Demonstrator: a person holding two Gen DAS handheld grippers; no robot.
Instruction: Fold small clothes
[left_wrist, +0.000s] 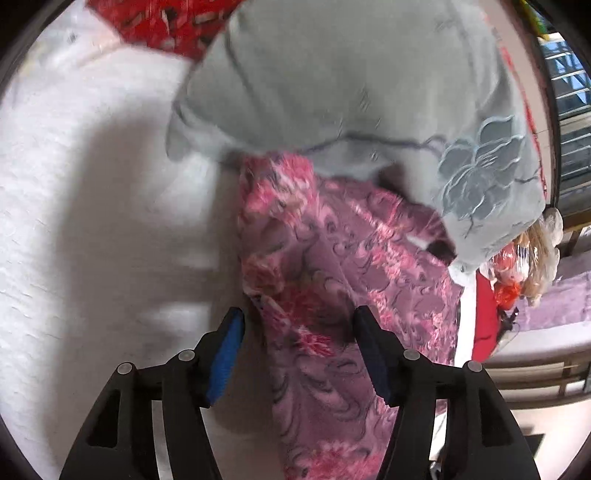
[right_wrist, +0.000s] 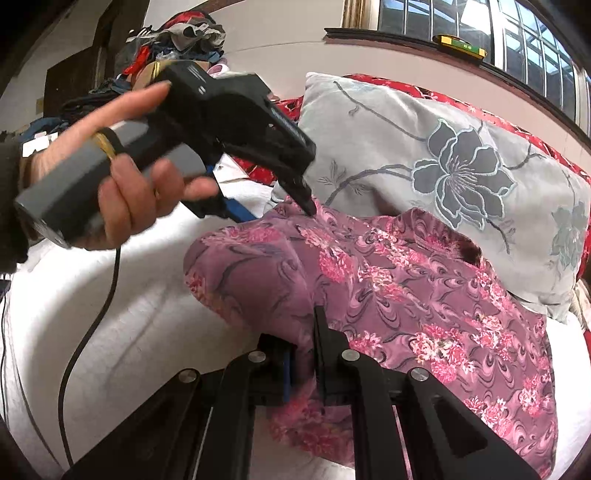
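Right tongs (right_wrist: 303, 354): clamped on a bunched edge of the purple-and-pink floral thin fabric garment (right_wrist: 406, 280), pinning it for the fold
Left tongs (left_wrist: 295, 350): apart, straddling the garment without pressing it
Garment: spreads ahead of both tongs over the white bed (right_wrist: 129, 332); far end against the grey flower-embroidered pillow (right_wrist: 424, 147)

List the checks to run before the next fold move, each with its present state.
1. Right tool clamped on the purple floral garment: ok.
2. Left tool open: ok.
3. Cloth between the left tool's fingers: ok, not pinched.
4. Garment clear of the grey pillow: not ok, its far edge lies against the pillow.
5. Garment flat on the white bedcover: not ok, bunched.
6. Cable clear of garment: ok.
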